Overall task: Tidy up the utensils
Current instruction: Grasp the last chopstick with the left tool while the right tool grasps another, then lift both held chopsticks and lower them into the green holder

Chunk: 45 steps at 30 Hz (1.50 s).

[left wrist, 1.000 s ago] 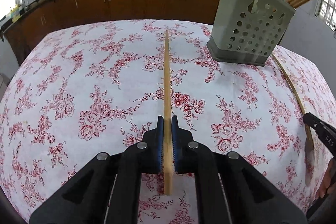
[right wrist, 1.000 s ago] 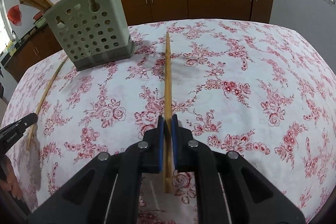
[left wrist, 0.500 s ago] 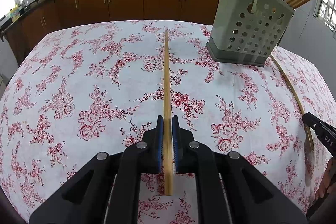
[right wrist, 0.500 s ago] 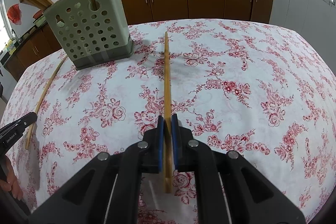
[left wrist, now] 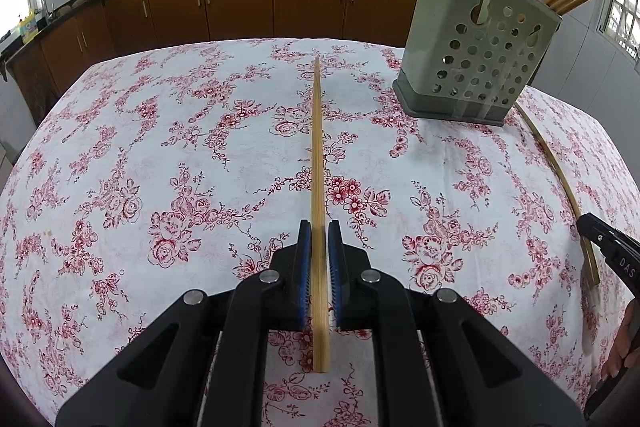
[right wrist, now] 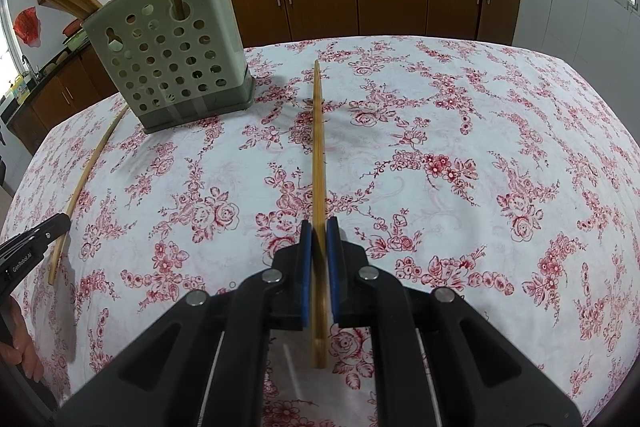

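Chopsticks stand bundled in the perforated green holder (left wrist: pixel 476 63) on the floral tablecloth (left wrist: pixel 160 155), some upright, others leaning out over its rim. The left gripper (left wrist: pixel 319 239) is clamped tight on one bamboo chopstick (left wrist: pixel 317 155), its shaft pointing across the cloth, holder ahead and right. The right gripper (right wrist: pixel 319 235) likewise pinches another chopstick (right wrist: pixel 318 147), holder ahead and left.

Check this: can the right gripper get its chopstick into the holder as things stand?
Probably yes. The right gripper is shut on its chopstick, the cloth toward the holder is bare, and the holder's top looks open beside the sticks already inside.
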{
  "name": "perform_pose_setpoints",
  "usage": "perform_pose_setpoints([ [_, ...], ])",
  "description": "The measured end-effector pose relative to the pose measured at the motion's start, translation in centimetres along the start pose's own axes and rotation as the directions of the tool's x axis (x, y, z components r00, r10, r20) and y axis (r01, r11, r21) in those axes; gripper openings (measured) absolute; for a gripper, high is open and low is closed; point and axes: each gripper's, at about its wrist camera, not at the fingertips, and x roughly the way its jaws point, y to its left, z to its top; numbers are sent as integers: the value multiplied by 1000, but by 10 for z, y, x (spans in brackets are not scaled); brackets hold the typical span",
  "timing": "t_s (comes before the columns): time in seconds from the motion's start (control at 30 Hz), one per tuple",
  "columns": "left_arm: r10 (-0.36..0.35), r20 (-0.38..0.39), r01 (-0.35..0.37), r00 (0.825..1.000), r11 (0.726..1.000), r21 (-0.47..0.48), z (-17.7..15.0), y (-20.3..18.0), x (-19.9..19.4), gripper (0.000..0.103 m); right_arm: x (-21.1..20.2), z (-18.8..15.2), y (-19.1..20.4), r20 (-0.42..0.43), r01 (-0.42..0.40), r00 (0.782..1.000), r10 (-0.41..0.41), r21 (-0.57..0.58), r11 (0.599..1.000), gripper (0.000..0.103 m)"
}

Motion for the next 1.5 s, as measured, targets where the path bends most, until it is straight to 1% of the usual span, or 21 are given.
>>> perform_pose_setpoints([
  [0.57,6,-1,-6,1000,1000,5,0,-1,0,11,0,0,0,0,0,1000,0,-1,1000,9],
  [0.63,12,-1,-12,1000,1000,13,0,-1,0,12,0,0,1,0,0,1000,0,0,1000,9],
  [0.77,29,-1,-29,1000,999,43,-3,-7,-2,18,-2,-1,1,0,8,1000,-8,-6,1000,9],
  [0.8,31,-1,-31,1000,998,49,-4,-8,-3,20,-2,-2,1,0,9,1000,-9,-7,1000,9],
  [0.93,37,-2,-37,999,998,55,-7,-9,-6,21,-5,-5,-1,0,-5,1000,5,5,1000,9],
  [1.03,30,-3,-29,1000,998,52,-10,-8,-9,21,-7,-6,-5,-1,-23,1000,24,15,1000,9],
  [1.07,29,-3,-28,1000,998,52,-11,-7,-10,19,-7,-7,-4,-1,-25,1000,25,14,1000,9],
  [1.1,31,-3,-31,1000,998,53,-11,-9,-10,14,-7,-8,-4,-1,-28,1000,28,13,1000,9],
  [1.17,32,-3,-32,999,998,50,-13,-7,-12,8,-9,-9,-4,-1,-29,1000,29,6,1000,9],
  [1.23,27,-6,-27,1000,998,49,-15,-6,-14,8,-12,-11,-4,0,-33,999,33,-2,999,8],
  [1.3,22,-16,-22,1000,999,50,-17,-5,-17,8,-18,-13,-6,14,-33,999,33,3,999,8],
  [1.37,7,-15,-6,1000,999,36,-18,-2,-23,8,-29,-12,-9,50,-35,998,34,11,999,8],
  [1.43,-15,5,15,1000,1000,23,-16,2,-32,8,-45,-8,-13,98,-38,995,36,18,999,8],
  [1.5,-45,43,45,998,999,11,-11,5,-47,8,-59,-2,-16,143,-37,989,34,22,999,8],
])
